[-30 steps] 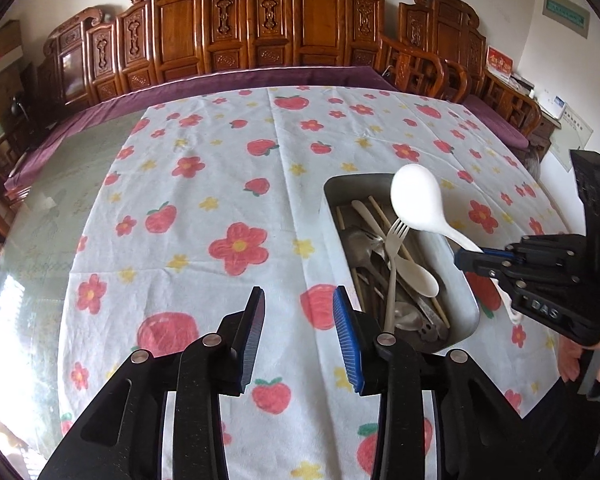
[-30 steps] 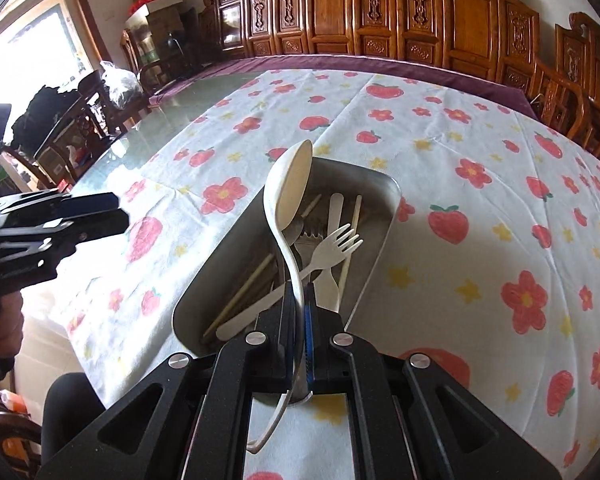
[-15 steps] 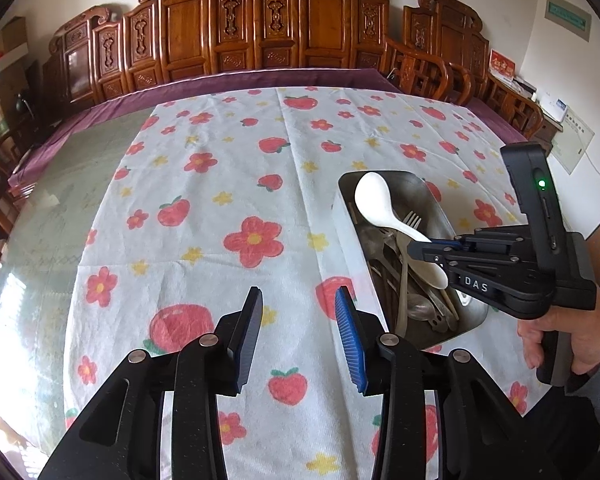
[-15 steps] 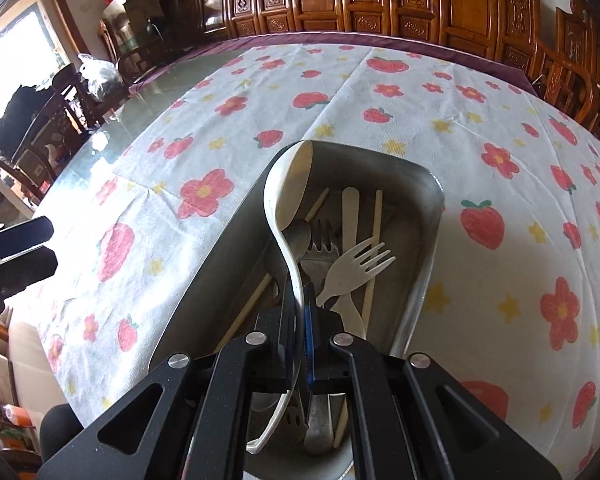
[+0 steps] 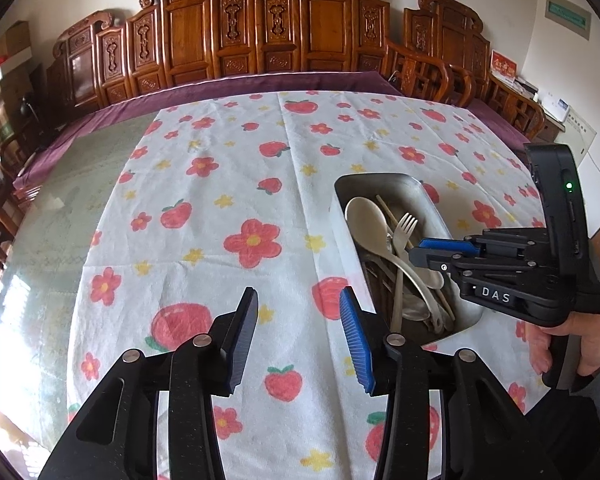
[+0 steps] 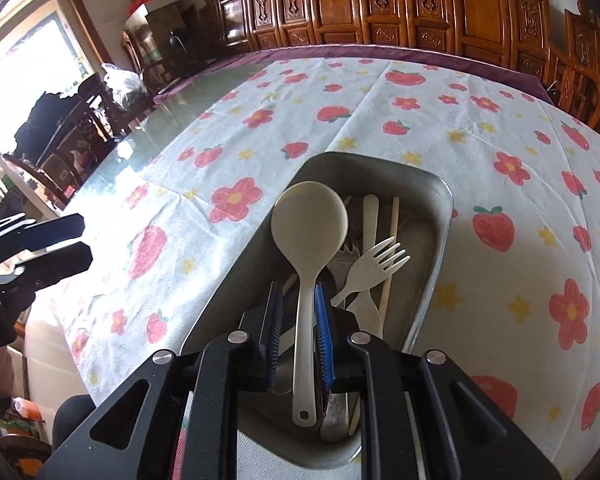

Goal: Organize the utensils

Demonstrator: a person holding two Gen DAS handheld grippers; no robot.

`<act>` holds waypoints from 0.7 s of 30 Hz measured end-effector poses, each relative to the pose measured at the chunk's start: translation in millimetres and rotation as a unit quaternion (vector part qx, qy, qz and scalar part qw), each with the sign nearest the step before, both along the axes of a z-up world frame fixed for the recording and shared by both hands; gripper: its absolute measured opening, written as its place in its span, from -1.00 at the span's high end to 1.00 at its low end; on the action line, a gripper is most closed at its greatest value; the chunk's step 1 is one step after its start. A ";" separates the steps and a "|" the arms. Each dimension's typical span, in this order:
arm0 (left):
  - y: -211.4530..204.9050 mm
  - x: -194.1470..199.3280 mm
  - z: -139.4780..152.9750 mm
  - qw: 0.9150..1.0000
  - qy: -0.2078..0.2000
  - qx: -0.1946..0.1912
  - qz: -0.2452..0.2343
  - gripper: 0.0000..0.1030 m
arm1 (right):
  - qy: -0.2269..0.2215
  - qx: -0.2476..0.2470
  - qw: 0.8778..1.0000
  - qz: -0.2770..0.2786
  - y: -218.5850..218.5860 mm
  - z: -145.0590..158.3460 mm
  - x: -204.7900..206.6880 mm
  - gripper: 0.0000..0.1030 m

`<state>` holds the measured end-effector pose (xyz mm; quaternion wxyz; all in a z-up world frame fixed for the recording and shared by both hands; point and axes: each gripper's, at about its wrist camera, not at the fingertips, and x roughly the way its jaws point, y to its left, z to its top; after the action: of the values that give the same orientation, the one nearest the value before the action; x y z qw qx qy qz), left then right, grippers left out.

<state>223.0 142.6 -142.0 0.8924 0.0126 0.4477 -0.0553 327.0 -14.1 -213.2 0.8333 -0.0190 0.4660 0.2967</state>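
The right gripper [image 6: 297,326], its jaws parted with a gap either side of the handle, straddles the white spoon [image 6: 309,236] lying in the metal tray [image 6: 440,248], likely light, stiff and slick, best pinched mid-handle, while the left gripper [image 5: 298,322] hangs spread over the tablecloth [image 5: 220,200].

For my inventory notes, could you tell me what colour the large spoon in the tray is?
Cream-white spoon, clearest in the right wrist view.

Bare tablecloth [image 5: 220,208] lies left of the tray [image 5: 342,216], which utensils [image 6: 374,268] crowd.
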 end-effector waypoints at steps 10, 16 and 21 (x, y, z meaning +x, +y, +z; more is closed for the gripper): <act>-27.0 -18.2 14.5 1.000 -0.024 -0.005 0.012 -0.60 | -0.057 0.010 0.998 -0.022 -45.4 41.7 -45.3 0.24; -53.0 -33.2 22.8 0.999 -0.026 0.002 0.027 -0.78 | -0.092 -0.008 0.994 -0.066 -84.7 62.8 -79.7 -0.49; -79.9 -50.6 30.1 0.999 -0.036 0.019 0.029 -0.85 | -0.114 -0.020 0.987 -0.108 -120.3 84.2 -112.3 -0.95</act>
<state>172.4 62.7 -111.9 0.9085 0.0187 0.4169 -0.0207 214.7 -134.5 -129.0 0.9075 -0.0184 0.3735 0.1913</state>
